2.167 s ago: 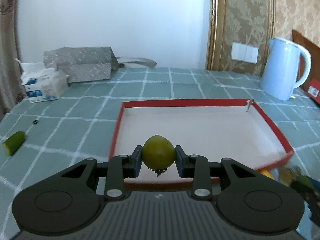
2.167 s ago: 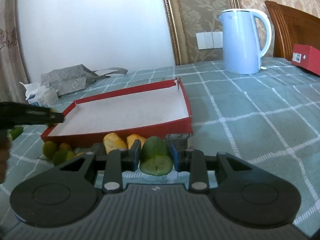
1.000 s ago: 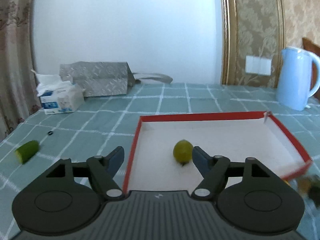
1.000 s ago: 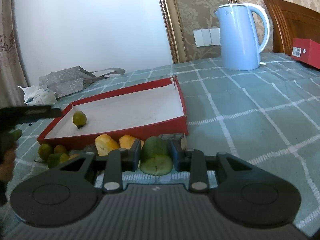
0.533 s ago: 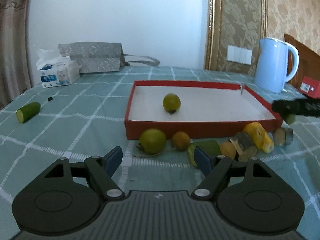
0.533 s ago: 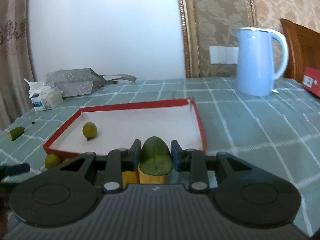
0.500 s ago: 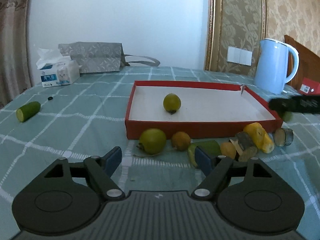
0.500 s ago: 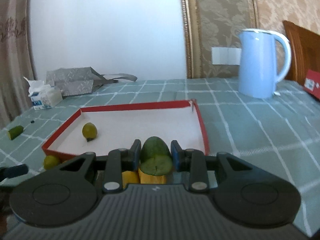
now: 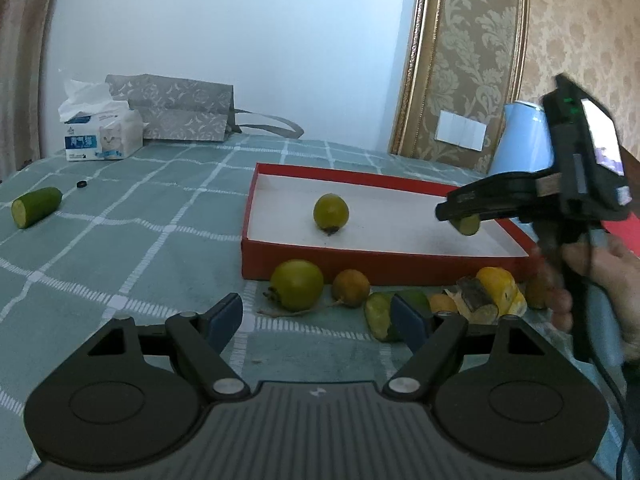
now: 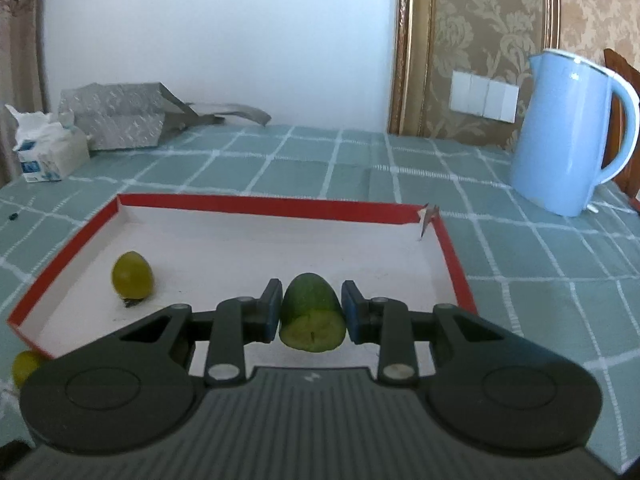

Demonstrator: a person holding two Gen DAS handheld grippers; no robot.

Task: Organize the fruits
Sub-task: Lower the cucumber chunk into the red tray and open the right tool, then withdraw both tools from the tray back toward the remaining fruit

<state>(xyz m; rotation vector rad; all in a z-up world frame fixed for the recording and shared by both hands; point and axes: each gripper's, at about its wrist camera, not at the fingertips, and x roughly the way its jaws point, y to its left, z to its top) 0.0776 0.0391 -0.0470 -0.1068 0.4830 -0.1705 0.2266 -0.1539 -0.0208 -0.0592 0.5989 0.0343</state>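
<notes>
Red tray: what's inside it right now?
One small green fruit lies on the red tray's white floor. The right gripper holds a cucumber piece above it; the floor beneath is hidden.

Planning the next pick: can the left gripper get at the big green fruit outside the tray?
Probably yes: the left gripper is open, and the green fruit lies just ahead with nothing between them.

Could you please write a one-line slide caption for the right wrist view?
Right gripper holds a cucumber piece over the red tray, where one green fruit already sits.
</notes>
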